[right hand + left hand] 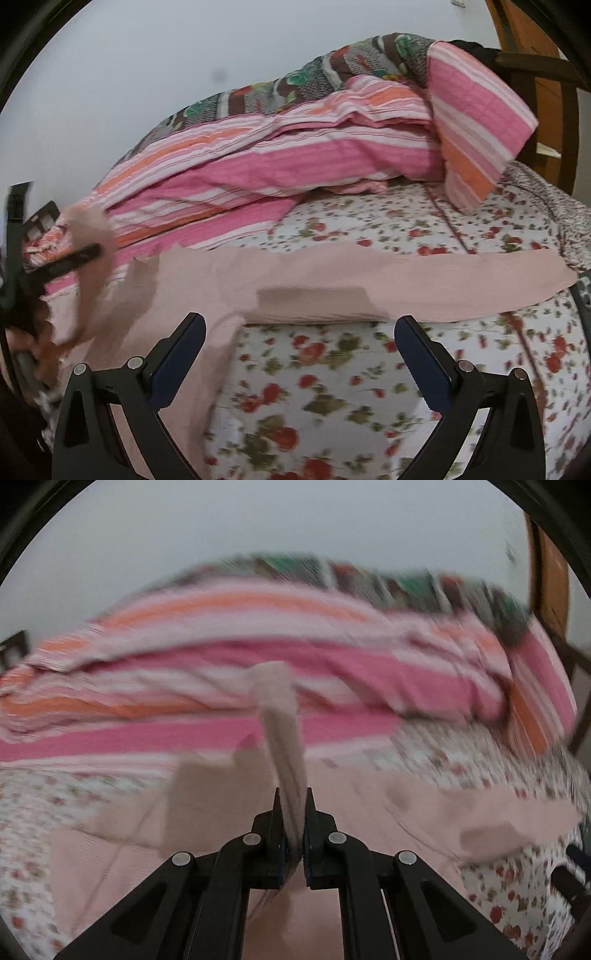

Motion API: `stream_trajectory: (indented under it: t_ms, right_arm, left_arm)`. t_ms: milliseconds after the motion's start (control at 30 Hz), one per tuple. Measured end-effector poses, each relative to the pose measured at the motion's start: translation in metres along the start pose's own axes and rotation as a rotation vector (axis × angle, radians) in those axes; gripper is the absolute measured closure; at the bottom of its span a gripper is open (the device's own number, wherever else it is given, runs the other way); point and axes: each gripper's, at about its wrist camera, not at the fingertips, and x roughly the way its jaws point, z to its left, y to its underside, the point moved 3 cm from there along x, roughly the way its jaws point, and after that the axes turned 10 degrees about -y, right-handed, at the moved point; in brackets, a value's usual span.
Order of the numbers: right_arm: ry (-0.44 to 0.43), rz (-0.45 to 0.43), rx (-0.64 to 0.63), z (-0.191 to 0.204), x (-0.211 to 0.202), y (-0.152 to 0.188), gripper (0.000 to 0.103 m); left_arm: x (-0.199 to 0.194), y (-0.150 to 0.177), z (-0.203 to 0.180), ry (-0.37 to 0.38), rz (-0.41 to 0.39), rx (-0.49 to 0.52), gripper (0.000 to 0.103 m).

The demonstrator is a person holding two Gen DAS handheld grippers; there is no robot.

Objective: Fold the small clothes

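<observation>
- Two grippers are in play, and I judge the next move turns on which one sits nearer the loose end of the pink garment (369, 280).
- My left gripper (293, 801) is clamped on a fold of that garment; a strip of the cloth stands up between its jaws, lifted off the bed.
- In the right wrist view I see that same gripper at the far left edge, with the pinched cloth bunched beside it.
- My right gripper (299, 332) is spread wide and holds nothing; its left finger hangs over the cloth, its right finger over the bare flowered sheet (332, 387).
- The garment's long axis runs across the bed, left to right, just ahead of the right gripper, with the free end off to the right.
- The striped blanket (295, 158) lies piled behind, well clear.
</observation>
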Motion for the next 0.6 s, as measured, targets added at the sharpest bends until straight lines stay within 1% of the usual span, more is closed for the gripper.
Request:
stream_trajectory:
  t_ms: [67,100,133,167,200,233,267,333,367,433,467,500,533,567,600]
  right_arm:
    - [-0.01,0.01,0.007,-0.002,0.0,-0.002,0.002]
    - [-0.023,0.013,0.006,-0.001,-0.002,-0.003,0.002]
    - [-0.033,0.008,-0.001,0.0,-0.006,-0.004,0.002]
    - [-0.044,-0.002,-0.014,0.003,-0.009,-0.006,0.002]
    - [-0.055,-0.013,-0.029,0.007,-0.012,-0.007,0.002]
    - [-0.067,-0.019,-0.042,0.01,-0.013,-0.008,0.002]
    - [-0.089,-0.013,-0.051,0.014,-0.01,-0.007,0.002]
    - [-0.139,0.011,-0.029,0.018,-0.001,-0.006,0.005]
    - [-0.158,0.022,-0.013,0.02,0.005,-0.006,0.006]
    - [-0.199,0.07,0.009,0.03,0.021,-0.004,0.009]
    - [-0.213,0.09,0.009,0.036,0.027,-0.003,0.015]
    - [-0.224,0.103,0.007,0.042,0.031,-0.002,0.023]
    - [-0.234,0.112,0.003,0.05,0.036,0.0,0.026]
    - [-0.242,0.121,-0.004,0.058,0.041,0.001,0.028]
    - [-0.253,0.129,-0.01,0.065,0.046,0.002,0.032]
  left_arm:
    - [0.014,0.014,-0.019,0.055,0.066,0.01,0.093]
    - [0.016,0.019,-0.028,0.088,0.095,0.002,0.089]
    - [0.018,0.024,-0.03,0.14,0.126,-0.027,0.083]
    - [0.016,0.026,-0.029,0.185,0.145,-0.058,0.061]
    - [0.011,0.027,-0.026,0.213,0.152,-0.092,0.033]
    - [0.005,0.027,-0.021,0.195,0.135,-0.107,0.022]
    - [-0.005,0.025,-0.013,0.172,0.099,-0.114,0.018]
    - [-0.023,0.025,0.002,0.162,0.054,-0.097,0.018]
    - [-0.03,0.024,0.013,0.151,0.045,-0.087,0.018]
    - [-0.041,0.025,0.046,0.092,0.028,-0.091,0.018]
    - [-0.046,0.028,0.07,0.051,0.014,-0.107,0.018]
    - [-0.045,0.026,0.084,0.028,0.008,-0.119,0.018]
    - [-0.049,0.035,0.113,-0.019,-0.008,-0.142,0.018]
    - [-0.048,0.04,0.13,-0.053,-0.019,-0.155,0.018]
    - [-0.047,0.043,0.144,-0.079,-0.022,-0.168,0.018]
